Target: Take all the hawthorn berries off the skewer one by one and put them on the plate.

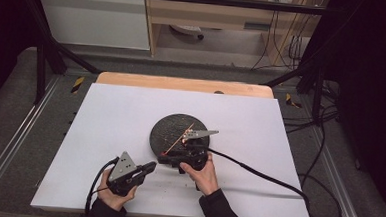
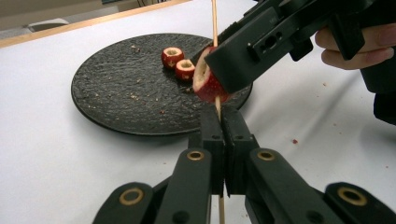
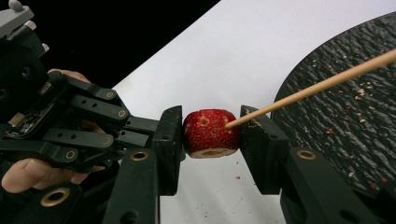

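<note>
Red strawberry [image 3: 211, 133] on wooden skewer [image 3: 322, 84]

1. Wide bare room is left on the white table [image 1: 110, 119] to the left of and beyond the black plate [image 1: 166, 129].
2. The plate's near edge is crowded by the right gripper [image 3: 211, 133], clamped on a strawberry piece [image 3: 211, 133].
3. The skewer [image 2: 214, 21] slants over the plate.
4. Two strawberry pieces [image 2: 179, 63] occupy the plate's middle.

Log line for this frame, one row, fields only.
left claw: shut on skewer | right claw: shut on strawberry piece, skewer through it | plate: two strawberry pieces | stage: threading
</note>
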Demonstrator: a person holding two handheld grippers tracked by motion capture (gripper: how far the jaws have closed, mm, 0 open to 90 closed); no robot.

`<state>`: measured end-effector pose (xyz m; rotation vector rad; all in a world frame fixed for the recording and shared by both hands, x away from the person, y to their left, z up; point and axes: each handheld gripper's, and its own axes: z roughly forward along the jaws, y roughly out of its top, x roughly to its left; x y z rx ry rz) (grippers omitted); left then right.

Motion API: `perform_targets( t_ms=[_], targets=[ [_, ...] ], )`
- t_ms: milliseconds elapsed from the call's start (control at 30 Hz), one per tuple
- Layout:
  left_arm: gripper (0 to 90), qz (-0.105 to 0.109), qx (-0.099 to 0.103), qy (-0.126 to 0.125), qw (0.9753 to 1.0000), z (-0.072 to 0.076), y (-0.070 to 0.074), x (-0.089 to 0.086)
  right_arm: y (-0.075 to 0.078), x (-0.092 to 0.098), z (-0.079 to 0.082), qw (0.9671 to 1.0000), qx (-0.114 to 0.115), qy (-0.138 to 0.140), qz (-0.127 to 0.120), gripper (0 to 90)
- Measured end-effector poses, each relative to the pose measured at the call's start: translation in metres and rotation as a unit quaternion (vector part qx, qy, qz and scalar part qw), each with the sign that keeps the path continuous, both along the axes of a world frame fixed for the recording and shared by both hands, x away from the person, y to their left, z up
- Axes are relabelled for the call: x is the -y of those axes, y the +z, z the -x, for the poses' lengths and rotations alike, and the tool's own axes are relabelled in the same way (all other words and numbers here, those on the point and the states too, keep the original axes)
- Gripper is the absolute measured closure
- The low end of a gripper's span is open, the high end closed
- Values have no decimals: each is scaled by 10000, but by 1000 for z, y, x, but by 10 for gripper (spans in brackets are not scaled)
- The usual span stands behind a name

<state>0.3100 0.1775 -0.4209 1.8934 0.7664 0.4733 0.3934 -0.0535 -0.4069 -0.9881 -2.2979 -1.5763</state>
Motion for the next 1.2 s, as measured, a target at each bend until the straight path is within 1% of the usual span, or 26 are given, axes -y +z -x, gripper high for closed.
perform_targets(
  t_ms=[300, 767, 1000, 1200],
  targets=[
    [885, 35, 28, 30, 10000, 1, 2, -3, 11, 7, -6, 9997, 112, -221, 23, 613],
    [884, 80, 69, 44, 9999, 2, 3, -5, 28, 20, -19, 9988, 241, -407, 138, 615],
    [885, 98, 89, 42, 9999, 3, 4, -6, 38, 28, -26, 9979, 317, -537, 179, 615],
    [885, 119, 97, 37, 9999, 3, 4, -6, 51, 39, -34, 9964, 412, -702, 219, 616]
  ],
)
